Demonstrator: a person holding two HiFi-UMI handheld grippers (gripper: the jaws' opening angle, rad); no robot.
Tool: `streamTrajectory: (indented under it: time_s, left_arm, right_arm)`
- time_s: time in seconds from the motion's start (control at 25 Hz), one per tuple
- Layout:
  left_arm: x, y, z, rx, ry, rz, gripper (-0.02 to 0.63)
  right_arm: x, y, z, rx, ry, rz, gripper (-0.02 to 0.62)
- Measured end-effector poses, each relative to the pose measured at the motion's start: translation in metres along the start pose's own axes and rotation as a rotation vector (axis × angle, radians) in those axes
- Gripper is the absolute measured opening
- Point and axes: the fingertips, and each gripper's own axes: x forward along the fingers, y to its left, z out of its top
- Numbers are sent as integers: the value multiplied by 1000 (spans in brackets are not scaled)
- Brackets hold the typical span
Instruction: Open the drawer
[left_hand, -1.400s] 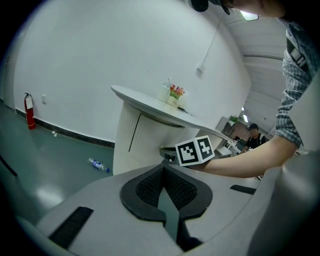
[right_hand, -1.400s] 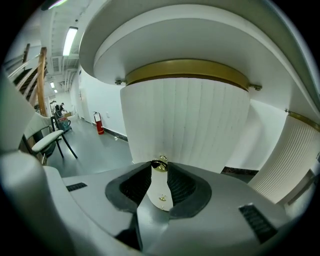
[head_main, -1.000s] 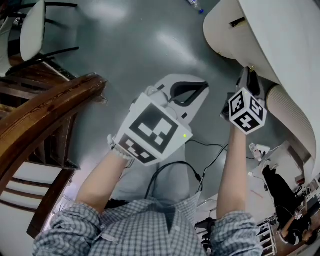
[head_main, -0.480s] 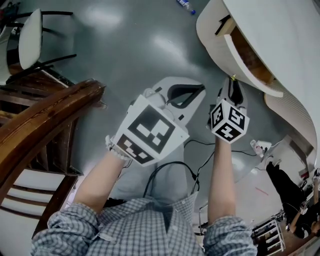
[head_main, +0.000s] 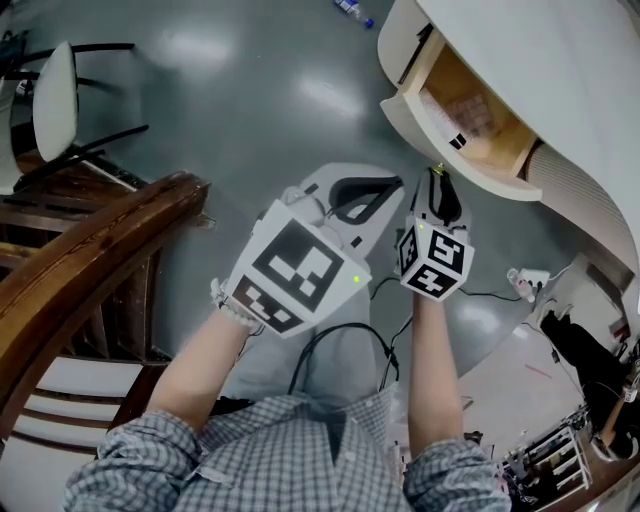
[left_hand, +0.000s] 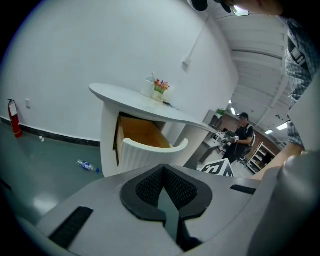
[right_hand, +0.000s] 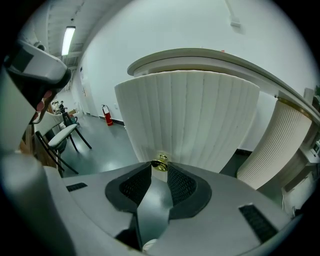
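Knob (right_hand: 160, 163) seemingly in right gripper (right_hand: 159, 168)

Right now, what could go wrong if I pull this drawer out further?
1. The right claw holds the small gold knob only at its tips, so it may slip off.
2. The drawer already hangs well out of the white counter. Pulled too far, it might drop free.
3. Cables lie on the floor near you, and you could trip if you step back.
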Motion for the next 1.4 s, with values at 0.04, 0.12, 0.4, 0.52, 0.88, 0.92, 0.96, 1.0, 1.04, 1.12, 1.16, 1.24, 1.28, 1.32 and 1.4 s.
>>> streamTrajectory:
  time_s: [0.04, 0.12, 0.4, 0.52, 0.88, 0.92, 0.96, 1.0, 1.04, 1.12, 1.16, 1.24, 1.28, 1.32, 1.4]
  left_arm:
    - [0, -1, -1, 0, 4, -2, 0]
    - [1, -2, -5, -3, 11, -4, 0]
    - [-3, 0, -11, -23, 19, -1, 0]
    - [0, 2, -10, -31, 20, 2, 0]
    - [6, 0, -12, -42, 49, -1, 0]
    - [5, -2, -13, -42, 53, -3, 0]
    - [3, -4, -14, -40, 55, -5, 0]
    - [0, -7, -16, -36, 56, -8, 0]
    - [-4, -11, -18, -33, 56, -11, 0]
    - [-11, -17, -22, -29, 55, -16, 0]
    - [-14, -20, -23, -27, 55, -17, 0]
    - [-17, -24, -22, -20, 57, -17, 0]
    - [-17, -24, -20, -16, 59, -17, 0]
    - [-18, -24, -17, -11, 60, -17, 0]
    - [-19, -25, -11, -5, 62, -19, 0]
  right_arm:
    - [-2, 0, -3, -1, 5, 0, 95]
    - [-6, 1, -8, 1, 13, -2, 95]
    - [-21, 10, -22, -12, 40, 9, 95]
    - [-23, 11, -26, -15, 47, 15, 95]
    - [-20, 7, -27, -6, 64, 17, 95]
    - [-20, 8, -27, -1, 64, 18, 95]
    - [-21, 9, -27, 5, 62, 20, 95]
    - [-23, 10, -28, 16, 60, 23, 95]
    - [-26, 11, -30, 29, 59, 26, 95]
    - [-32, 13, -35, 46, 67, 28, 95]
    - [-35, 13, -37, 50, 75, 27, 95]
    - [-40, 12, -42, 55, 93, 23, 95]
    - [-43, 12, -44, 58, 101, 21, 95]
    - [-46, 11, -45, 59, 106, 19, 94]
    - [-53, 10, -45, 61, 114, 15, 82]
